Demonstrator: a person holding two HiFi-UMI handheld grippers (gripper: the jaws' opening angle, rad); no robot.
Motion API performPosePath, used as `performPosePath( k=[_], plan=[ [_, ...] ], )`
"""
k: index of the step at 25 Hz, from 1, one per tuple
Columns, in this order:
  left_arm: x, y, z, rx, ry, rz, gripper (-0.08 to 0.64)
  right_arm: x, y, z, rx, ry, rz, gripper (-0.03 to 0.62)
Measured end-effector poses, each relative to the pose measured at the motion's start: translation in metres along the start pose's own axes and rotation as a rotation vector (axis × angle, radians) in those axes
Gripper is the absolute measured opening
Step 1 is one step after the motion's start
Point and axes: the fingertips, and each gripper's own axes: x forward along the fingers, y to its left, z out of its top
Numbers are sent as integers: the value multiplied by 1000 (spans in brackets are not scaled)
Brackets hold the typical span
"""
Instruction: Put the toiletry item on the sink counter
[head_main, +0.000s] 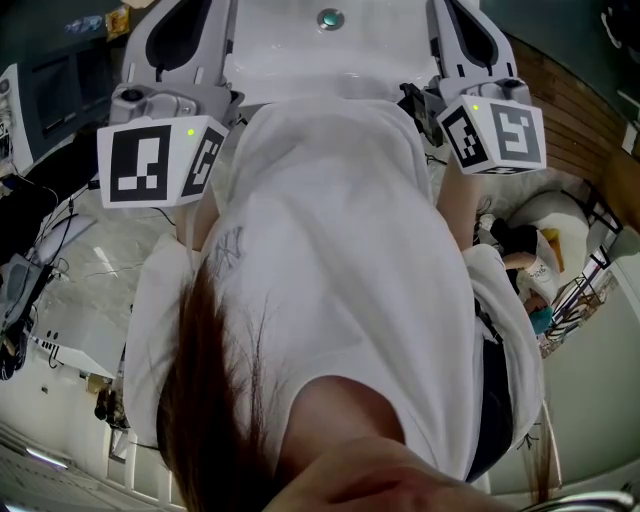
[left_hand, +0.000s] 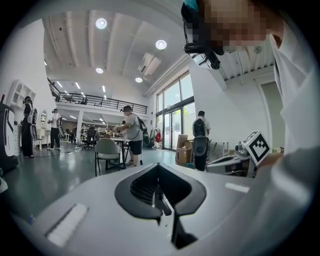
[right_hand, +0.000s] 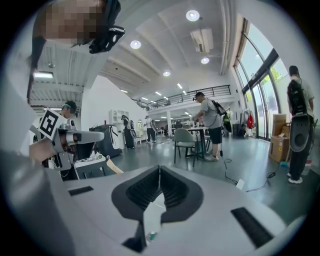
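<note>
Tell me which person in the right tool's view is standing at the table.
The person in the cap and dark shorts, bent over the table beside the chair. The person at the right edge stands apart, facing away near the windows.

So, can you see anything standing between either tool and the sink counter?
Nothing visible does. The left tool and right tool, both shut and empty, sit either side of the sink in the head view. No toiletry item shows in any view, so its path cannot be judged.
</note>
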Motion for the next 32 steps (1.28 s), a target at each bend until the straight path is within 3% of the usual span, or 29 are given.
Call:
performPosePath(
  k=[14, 20, 25, 32],
  plan=[
    [-6, 7, 7, -11, -16, 10, 9, 1, 3, 3, -5, -1, 1, 11],
    [-6, 8, 6, -49, -29, 6, 9, 2, 3, 0, -4, 0, 3, 11],
    [-6, 9, 5, -10, -10, 16, 9, 3, 2, 1, -3, 4, 2, 11],
    [-5, 10, 6, -14, -11, 16, 9, 5, 3, 0, -1, 8, 4, 11]
  ],
)
